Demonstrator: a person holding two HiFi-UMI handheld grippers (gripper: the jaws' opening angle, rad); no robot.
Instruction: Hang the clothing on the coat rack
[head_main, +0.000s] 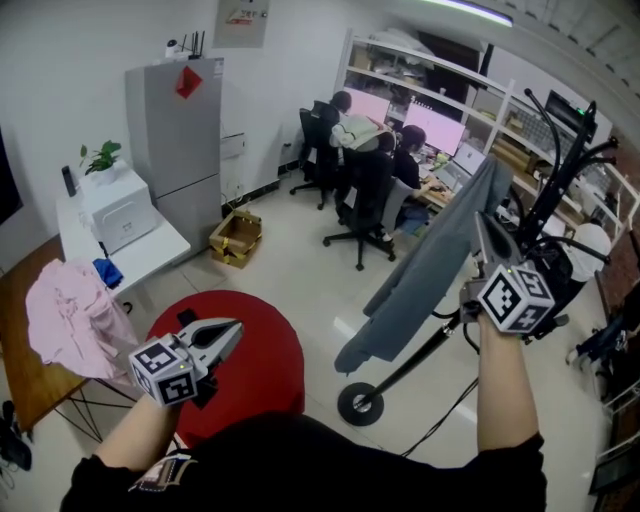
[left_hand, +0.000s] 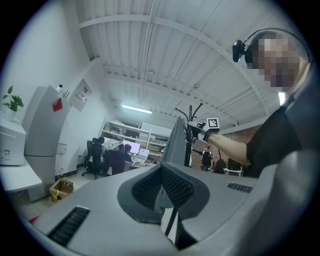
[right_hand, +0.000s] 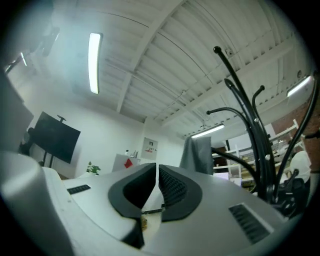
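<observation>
Just ahead of your right hand-held gripper, grey garment drapes over coat rack arm; jaws nearly together, empty. Hanging looks done. Left hand-held gripper jaws together, empty. Next, probably: pink garment on bench beside it; open jaws first.

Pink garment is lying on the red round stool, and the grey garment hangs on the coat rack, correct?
Not quite. In the head view the pink garment lies on the wooden table, beside the red round stool, not on it. The grey garment does hang on the coat rack.
</observation>
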